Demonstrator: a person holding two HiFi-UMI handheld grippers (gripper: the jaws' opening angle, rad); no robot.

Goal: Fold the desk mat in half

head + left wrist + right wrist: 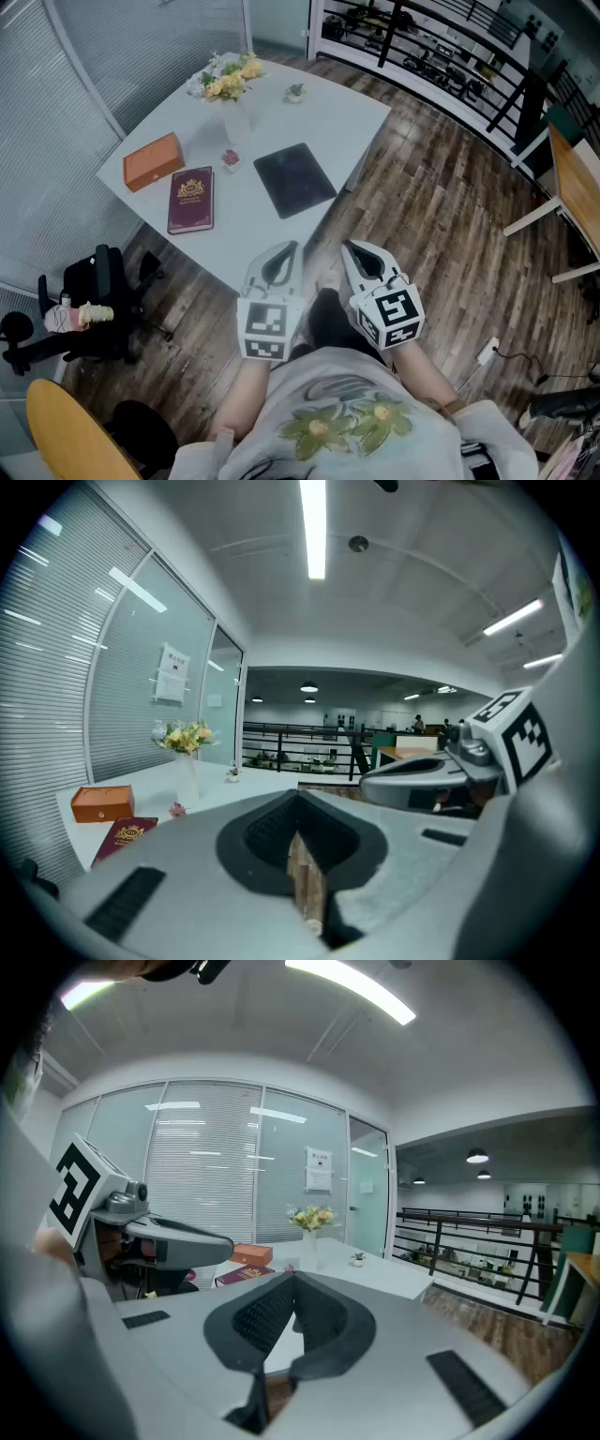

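desk mat (294, 179) is dark and lies flat and open on the white table (328, 122), near the edge closest to the person. nothing rests on it.

a dark red book (191, 200) lies at 9 o'clock from the mat. it has a gold crest and gold words on its cover, but they are too small to read. an orange box (153, 161) sits at 10 o'clock from the book. a tiny pink thing (230, 158) is between the book and the mat. a vase of yellow and white flowers (232, 94) stands at 11 o'clock from the mat, and a small plant (295, 93) is at 12 o'clock. a sheet of paper (172, 673) hangs on the glass wall; its print is too small to read.

the table stands on a wood floor (422, 216). a black chair (94, 300) is at 8 o'clock from the table.

the left gripper (286, 251) and the right gripper (352, 247) are side by side, close to the person's body, well apart from the mat, which is at 12 o'clock from them. both point toward the table. each has a cube with black and white squares. both claws are clenched with tips together, and nothing is between them.
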